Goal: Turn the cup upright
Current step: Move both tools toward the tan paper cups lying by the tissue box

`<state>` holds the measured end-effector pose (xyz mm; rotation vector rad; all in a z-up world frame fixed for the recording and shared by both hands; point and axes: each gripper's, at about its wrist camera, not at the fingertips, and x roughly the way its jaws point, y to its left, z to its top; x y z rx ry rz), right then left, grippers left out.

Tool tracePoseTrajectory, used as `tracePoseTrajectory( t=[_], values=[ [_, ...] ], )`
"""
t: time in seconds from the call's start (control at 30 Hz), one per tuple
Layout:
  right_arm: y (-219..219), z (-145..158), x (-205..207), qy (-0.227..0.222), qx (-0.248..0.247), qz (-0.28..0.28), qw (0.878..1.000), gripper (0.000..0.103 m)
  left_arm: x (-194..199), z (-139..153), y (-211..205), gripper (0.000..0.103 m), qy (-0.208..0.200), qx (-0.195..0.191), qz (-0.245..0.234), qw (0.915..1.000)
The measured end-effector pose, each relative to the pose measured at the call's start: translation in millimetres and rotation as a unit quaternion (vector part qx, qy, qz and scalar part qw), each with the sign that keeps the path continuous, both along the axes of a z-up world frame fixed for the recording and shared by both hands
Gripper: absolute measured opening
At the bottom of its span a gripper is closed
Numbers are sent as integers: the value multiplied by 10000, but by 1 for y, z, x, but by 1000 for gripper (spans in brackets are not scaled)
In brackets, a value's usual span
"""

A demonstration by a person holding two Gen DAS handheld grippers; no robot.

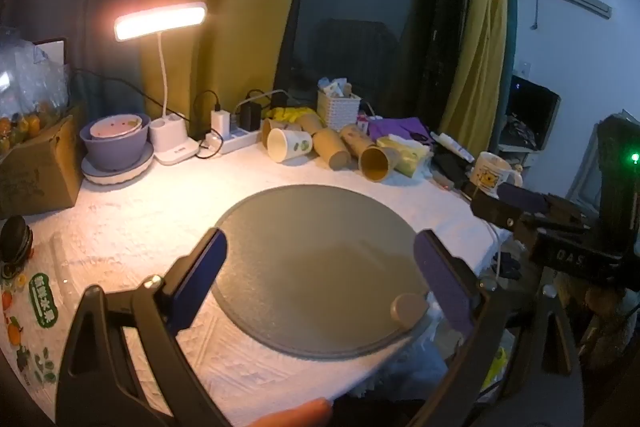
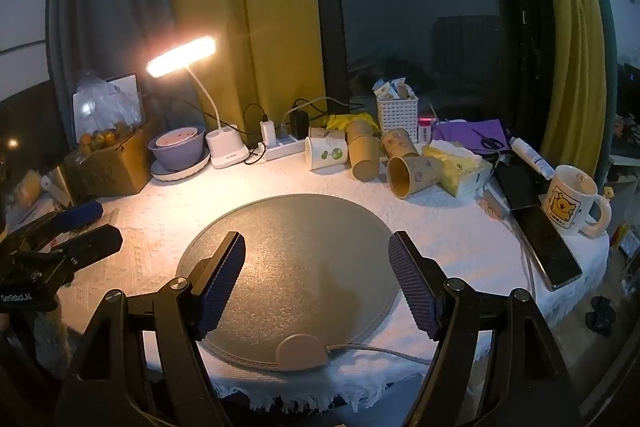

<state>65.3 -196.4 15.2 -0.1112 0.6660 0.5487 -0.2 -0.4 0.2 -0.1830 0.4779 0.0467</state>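
Several paper cups lie on their sides at the back of the table: a white one with green print (image 1: 287, 143) (image 2: 326, 153) and brown ones (image 1: 376, 159) (image 2: 412, 173). A grey round mat (image 1: 312, 267) (image 2: 296, 267) lies in front of them with no cup on it. My left gripper (image 1: 320, 267) is open and empty over the mat's near side. My right gripper (image 2: 316, 275) is open and empty over the mat too. The right gripper's fingers show at the right edge of the left wrist view (image 1: 520, 199); the left gripper's fingers show at the left edge of the right wrist view (image 2: 80, 227).
A lit desk lamp (image 1: 160, 21) (image 2: 182, 55), a purple bowl on plates (image 2: 178, 151), a power strip (image 2: 280, 147) and a cardboard box (image 2: 112, 167) stand at the back left. A white basket (image 2: 396, 117), tissues, phones (image 2: 546, 243) and an upright bear mug (image 2: 572, 201) sit right.
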Motion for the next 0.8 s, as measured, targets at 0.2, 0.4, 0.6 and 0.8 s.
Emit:
tracePoseTrajectory(
  t=[0.2,0.4,0.6,0.8],
  values=[
    [-1,0,0,-3,6,5,10000,77,0,0,1,95,-37,48,90,9999],
    [-1,2,2,-3,0,6,10000,77,-1,3,14,95,-19,-34,85,10000],
    [-1,2,1,-13,7,12,10000,77,-2,3,12,95,-44,25,126,9999],
    [-1,2,1,-19,3,9,10000,77,-3,4,9,95,-229,251,101,9994]
  ],
)
